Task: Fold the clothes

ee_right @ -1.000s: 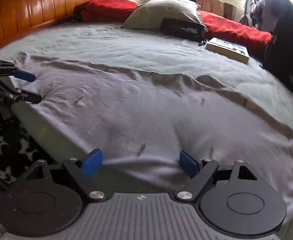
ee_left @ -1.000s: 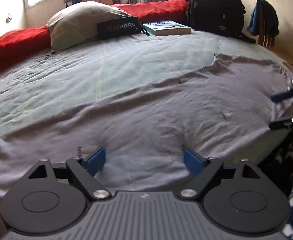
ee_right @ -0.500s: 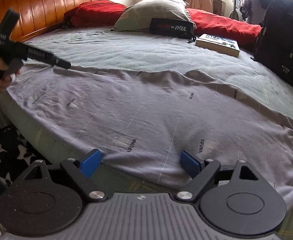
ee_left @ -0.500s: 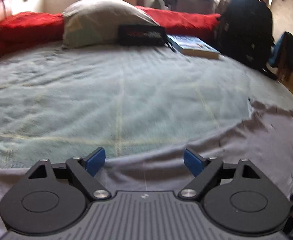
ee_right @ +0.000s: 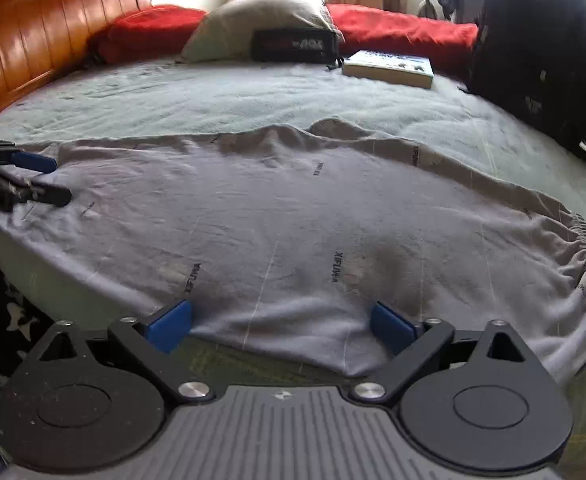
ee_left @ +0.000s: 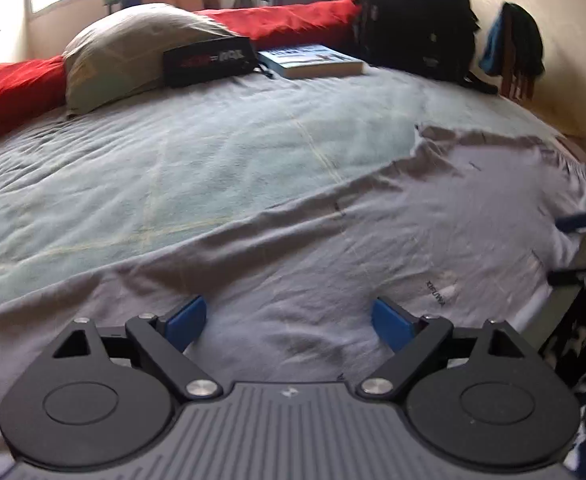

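- A grey garment (ee_right: 293, 220), printed with small dark lettering and gathered with elastic at one end, lay spread flat along the near edge of a bed (ee_right: 213, 96) covered in a pale green sheet.
- The left claw (ee_left: 289, 320) stood wide apart over the garment, nothing between its blue pads; its jaws had just been opening.
- The right claw (ee_right: 281, 322) also stood wide apart at the garment's near hem, gripping nothing; its jaws had just been opening.
- Farther back lay a grey pillow (ee_right: 261, 20), a black pouch (ee_right: 293, 45), a book (ee_right: 389, 68) and red cushions (ee_right: 405, 36).
- A black backpack (ee_right: 541, 48) stood at the bed's right.
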